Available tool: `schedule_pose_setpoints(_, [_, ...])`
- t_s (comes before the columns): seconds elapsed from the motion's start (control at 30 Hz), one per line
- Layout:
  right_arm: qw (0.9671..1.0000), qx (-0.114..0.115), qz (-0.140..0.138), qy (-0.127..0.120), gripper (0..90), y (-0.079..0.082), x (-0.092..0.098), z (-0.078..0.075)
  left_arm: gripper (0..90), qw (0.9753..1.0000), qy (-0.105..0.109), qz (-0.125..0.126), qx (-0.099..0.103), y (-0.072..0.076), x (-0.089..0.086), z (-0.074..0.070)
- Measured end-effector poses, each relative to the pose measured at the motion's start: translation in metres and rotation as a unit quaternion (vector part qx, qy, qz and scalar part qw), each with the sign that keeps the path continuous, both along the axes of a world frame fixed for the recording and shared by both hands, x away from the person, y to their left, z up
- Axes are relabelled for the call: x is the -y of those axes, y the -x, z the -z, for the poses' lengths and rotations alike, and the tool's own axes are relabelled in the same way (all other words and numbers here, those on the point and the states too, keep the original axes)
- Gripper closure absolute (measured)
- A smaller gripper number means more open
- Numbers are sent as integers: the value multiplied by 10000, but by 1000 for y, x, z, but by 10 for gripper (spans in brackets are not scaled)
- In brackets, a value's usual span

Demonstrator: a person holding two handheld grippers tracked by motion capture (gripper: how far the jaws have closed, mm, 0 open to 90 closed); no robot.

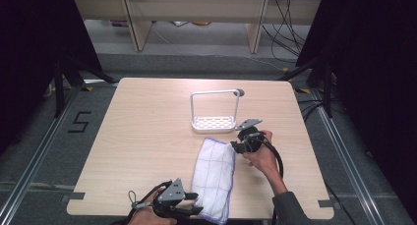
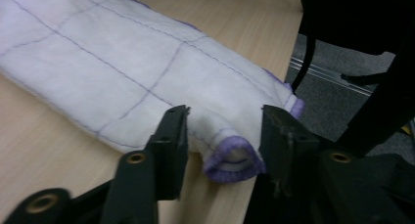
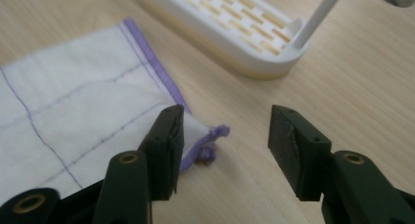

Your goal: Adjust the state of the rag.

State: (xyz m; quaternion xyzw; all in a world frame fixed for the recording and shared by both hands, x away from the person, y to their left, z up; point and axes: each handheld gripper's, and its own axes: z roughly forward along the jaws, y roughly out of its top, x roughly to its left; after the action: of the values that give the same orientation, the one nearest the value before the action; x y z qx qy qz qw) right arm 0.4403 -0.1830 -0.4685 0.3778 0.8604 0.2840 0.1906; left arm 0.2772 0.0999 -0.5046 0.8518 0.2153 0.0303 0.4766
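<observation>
Lab, black curtains (image 1: 29, 48), loose cables (image 1: 287, 26), floor rails (image 1: 29, 168)

A white cloth (image 1: 214, 178) with thin purple grid lines and a purple hem lies folded lengthwise, flat on the wood, low in the frame's centre.

We see a white cloth (image 1: 214, 173) crossed by a thin grid of dark violet lines and edged all round in a lilac-purple stitched hem, lying on a bench (image 1: 142, 131) of pale beige wood grain. Behind it we note a white rack (image 1: 215, 112) whose flat base is pierced with rows of small slots showing the light wood through them, under a plain white hoop handle. We see both tongs, left (image 2: 222, 123) and right (image 3: 226, 123), in matt black with small brass-coloured rivets, a grey plate on top, and a dark grey floor beyond.
</observation>
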Motion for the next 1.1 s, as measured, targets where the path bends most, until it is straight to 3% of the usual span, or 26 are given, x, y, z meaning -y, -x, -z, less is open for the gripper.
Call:
schedule_pose_setpoints(0.03, [9998, 26, 104, -187, 458, 3, 3, -3, 450, 9999, -103, -75, 49, -4, -5, -3])
schedule_pose_setpoints(0.07, [9986, 87, 254, -455, 441, 8, 10, -6, 383, 9997, -1, -233, 63, -10, -8, -5])
schedule_pose_setpoints(0.1, [9983, 101, 289, -493, 437, 9, 11, -6, 369, 9995, -6, -313, 82, -14, -11, -6])
schedule_pose_setpoints(0.13, [9984, -2, 323, -459, 429, 10, 12, -7, 362, 9993, 5, -351, 115, -19, -12, -8])
schedule_pose_setpoints(0.3, [9982, -28, 377, -461, 403, 12, 12, -8, 354, 9968, -153, -749, 233, -50, -18, -10])
schedule_pose_setpoints(0.33, [9980, -62, 408, -480, 398, 13, 12, -8, 354, 9951, -120, -933, 296, -59, -18, -10])
schedule_pose_setpoints(0.37, [9980, -124, 444, -425, 390, 12, 11, -7, 354, 9951, -120, -933, 296, -59, -18, -10])
schedule_pose_setpoints(0.4, [9977, -150, 516, -416, 388, 11, 11, -6, 354, 9945, -131, -994, 293, -75, -17, -11])
schedule_pose_setpoints(0.43, [9979, -102, 513, -389, 388, 10, 12, -5, 354, 9932, -140, -1110, 317, -83, -16, -11])
schedule_pose_setpoints(0.47, [9972, -196, 581, -440, 388, 9, 12, -5, 354, 9918, -155, -1248, 228, -93, -14, -11])
schedule_pose_setpoints(0.53, [9969, -190, 613, -454, 396, 5, 14, -2, 352, 9912, -199, -1294, 191, -109, -11, -11])
schedule_pose_setpoints(0.57, [9970, -186, 594, -455, 396, 4, 14, 0, 352, 9897, -172, -1410, 179, -117, -8, -10])
schedule_pose_setpoints(0.63, [9958, -333, 663, -531, 400, 3, 13, 1, 352, 9895, -274, -1413, 151, -135, -4, -7])
schedule_pose_setpoints(0.67, [9957, -366, 660, -543, 410, 2, 12, 2, 353, 9882, -343, -1488, 89, -145, -2, -5])
schedule_pose_setpoints(0.73, [9957, -390, 679, -505, 419, 1, 8, 5, 354, 9879, -291, -1524, -13, -156, 2, -4])
schedule_pose_setpoints(0.77, [9967, -348, 591, -437, 419, 0, 7, 6, 354, 9883, -313, -1494, -9, -160, 4, -3])
schedule_pose_setpoints(0.8, [9966, -362, 602, -434, 421, -1, 7, 7, 357, 9871, -407, -1547, 95, -165, 8, -3])
schedule_pose_setpoints(0.87, [9957, -463, 665, -458, 432, 0, 2, 9, 364, 9861, -468, -1594, 40, -174, 14, 0])
schedule_pose_setpoints(0.9, [9963, -409, 619, -436, 432, -2, 1, 12, 368, 9862, -455, -1593, 3, -178, 16, 1])
schedule_pose_setpoints(0.97, [9958, -575, 631, -343, 439, -2, -4, 15, 376, 9850, -509, -1647, -30, -183, 21, 3])
schedule_pose_setpoints(1.1, [9957, -659, 607, -221, 499, -3, -10, 22, 400, 9853, -452, -1643, -97, -188, 31, 6])
